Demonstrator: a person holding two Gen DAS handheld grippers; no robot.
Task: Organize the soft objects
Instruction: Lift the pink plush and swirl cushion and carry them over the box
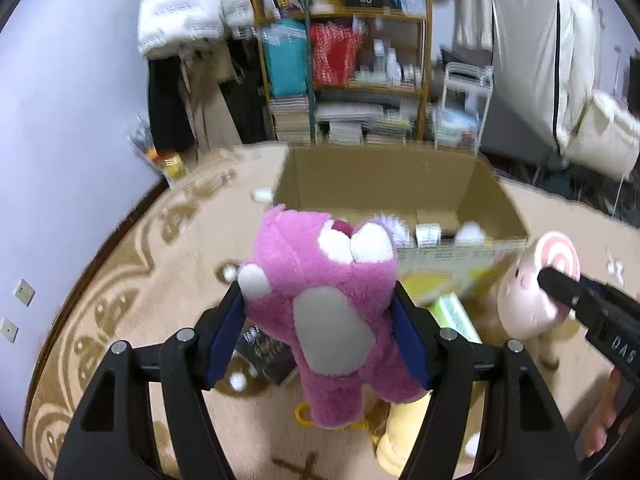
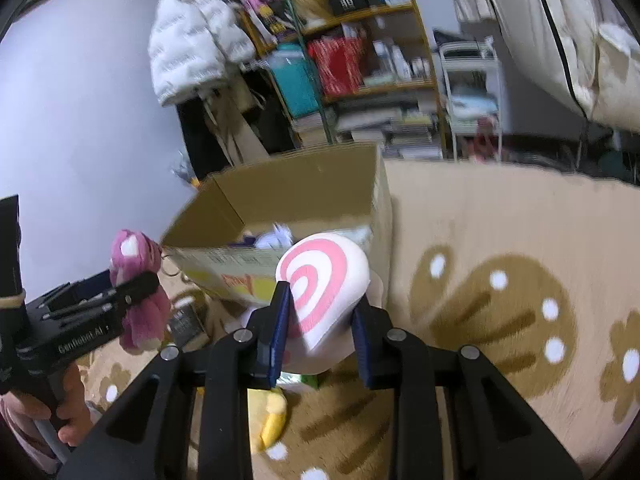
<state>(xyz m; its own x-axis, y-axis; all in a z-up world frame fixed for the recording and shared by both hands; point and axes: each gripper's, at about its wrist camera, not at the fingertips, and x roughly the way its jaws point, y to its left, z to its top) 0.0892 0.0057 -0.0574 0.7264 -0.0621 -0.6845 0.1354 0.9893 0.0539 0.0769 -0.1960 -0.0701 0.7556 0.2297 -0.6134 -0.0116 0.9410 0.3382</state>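
Two tongs (image 1: 318, 308) (image 2: 322, 320) grip toys: fuzzy pink bear (image 1: 328, 300), pink-swirled white plush (image 2: 324, 284).

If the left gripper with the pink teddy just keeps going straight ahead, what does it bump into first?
Probably the cardboard box. The left gripper, shut on the pink teddy, points at the box's open top, so the teddy would likely reach its near rim first. Depth is hard to judge.

A beige carpet with brown ornamental patterns and white dots (image 2: 500, 248) covers the floor across the lower part of both views. An open brown cardboard box (image 1: 384, 184) stands on it at centre frame. Near the bottom centre, a yellow plush toy (image 2: 274, 420) lies on the carpet.
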